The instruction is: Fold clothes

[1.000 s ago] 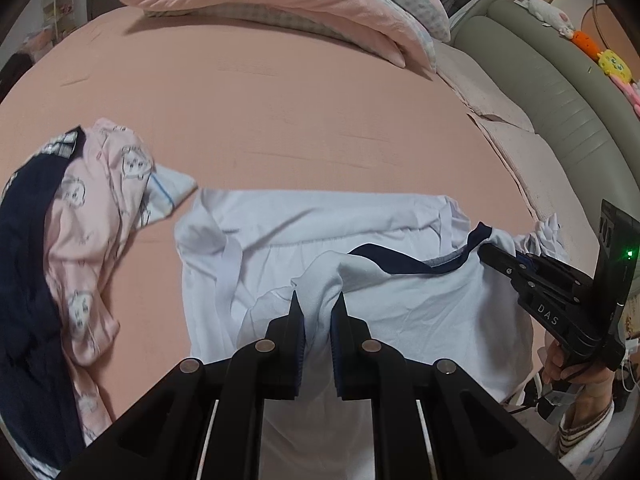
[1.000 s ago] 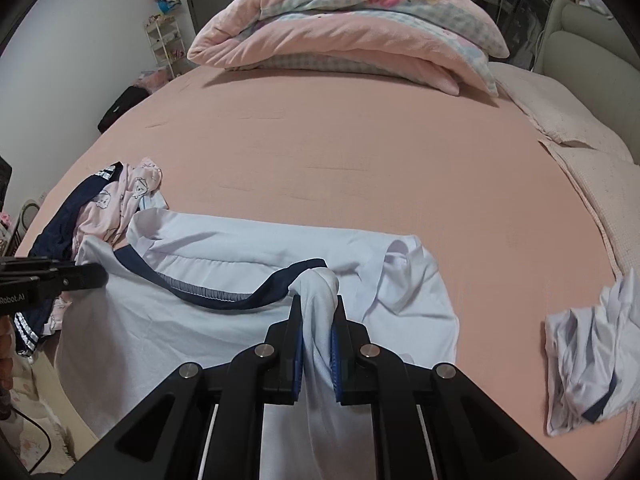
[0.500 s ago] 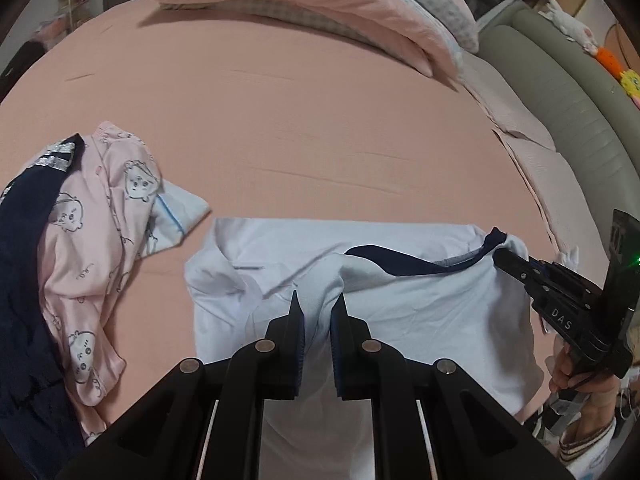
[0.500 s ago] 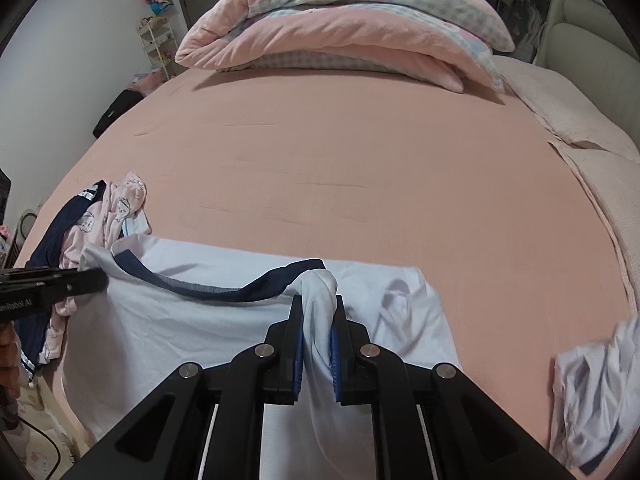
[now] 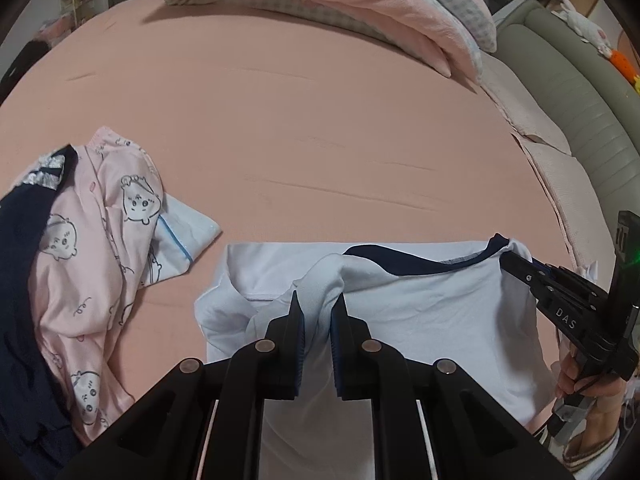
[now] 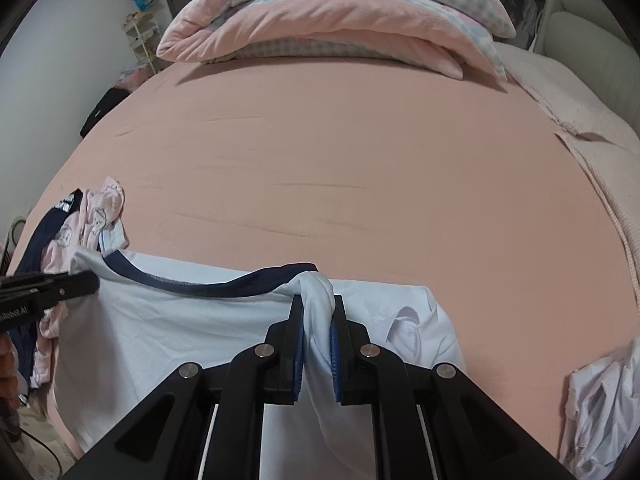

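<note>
Left gripper point(image 5: 316, 312) and right gripper point(image 6: 316, 312) each pinched on a bunched shoulder of the white shirt point(image 5: 420, 312), draped over the near bed point(image 5: 320, 120) edge. Risk: uneven pull skews fold; shirt snags pink pyjamas point(image 5: 100, 240) beside.

Soft even indoor light, sharp focus, fisheye-bent dark corners

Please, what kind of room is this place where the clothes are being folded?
Most likely a bedroom in a home. The clothes lie on a wide bed with a pink sheet, a folded quilt is piled at its far end, and a padded headboard runs alongside.
</note>
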A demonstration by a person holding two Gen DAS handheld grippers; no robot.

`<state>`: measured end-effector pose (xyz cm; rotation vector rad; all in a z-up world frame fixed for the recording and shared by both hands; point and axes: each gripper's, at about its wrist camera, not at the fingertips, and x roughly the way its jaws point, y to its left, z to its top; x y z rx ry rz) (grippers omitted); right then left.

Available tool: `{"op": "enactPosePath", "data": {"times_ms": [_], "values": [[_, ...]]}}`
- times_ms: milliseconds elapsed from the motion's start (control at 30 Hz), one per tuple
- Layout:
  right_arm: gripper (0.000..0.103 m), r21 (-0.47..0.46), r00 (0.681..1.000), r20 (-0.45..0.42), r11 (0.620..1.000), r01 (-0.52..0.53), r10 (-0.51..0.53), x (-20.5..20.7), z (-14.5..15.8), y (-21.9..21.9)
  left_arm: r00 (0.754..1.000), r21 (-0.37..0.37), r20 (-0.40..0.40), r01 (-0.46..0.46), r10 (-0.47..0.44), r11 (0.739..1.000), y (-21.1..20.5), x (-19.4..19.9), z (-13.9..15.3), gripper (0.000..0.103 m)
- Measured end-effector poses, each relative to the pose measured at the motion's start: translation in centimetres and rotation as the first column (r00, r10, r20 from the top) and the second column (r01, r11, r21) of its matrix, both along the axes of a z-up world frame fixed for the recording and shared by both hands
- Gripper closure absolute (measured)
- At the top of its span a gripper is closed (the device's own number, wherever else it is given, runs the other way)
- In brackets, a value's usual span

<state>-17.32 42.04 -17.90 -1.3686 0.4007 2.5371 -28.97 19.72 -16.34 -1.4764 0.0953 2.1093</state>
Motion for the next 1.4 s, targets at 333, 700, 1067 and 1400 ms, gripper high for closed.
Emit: {"op": "enactPosePath", "data": {"times_ms": [333, 700, 1067, 1400], "values": [[0.094, -0.049, 0.999, 0.005, 0.998, 0.043, -0.043, -0.4, -1.2, 1.2, 0.998, -0.032, -0.049, 0.034, -0.035, 0.999, 0.9, 0.0, -0.5, 0.093], [0.093, -0.060, 0.998, 0.005, 0.997, 0.058, -0.057, -0.5, -2.4, 1.5, 1.000, 0.007, 0.014, -0.017, 0.017, 1.000, 0.5, -0.8, -1.6, 0.089], [0.038, -0.095, 0.993, -0.045, 0.990, 0.109, -0.113, 1.2, 0.2, 3.0, 0.984, 0.162, -0.038, -0.166, 0.174, 0.973, -3.3, -1.3, 2.8, 0.027], [0.036, -0.244, 0.959, -0.143, 0.948, 0.206, -0.245, 7.0, 1.7, 7.1, 0.987, 0.064, -0.131, -0.085, 0.093, 0.994, -4.8, 1.6, 1.8, 0.027]]}}
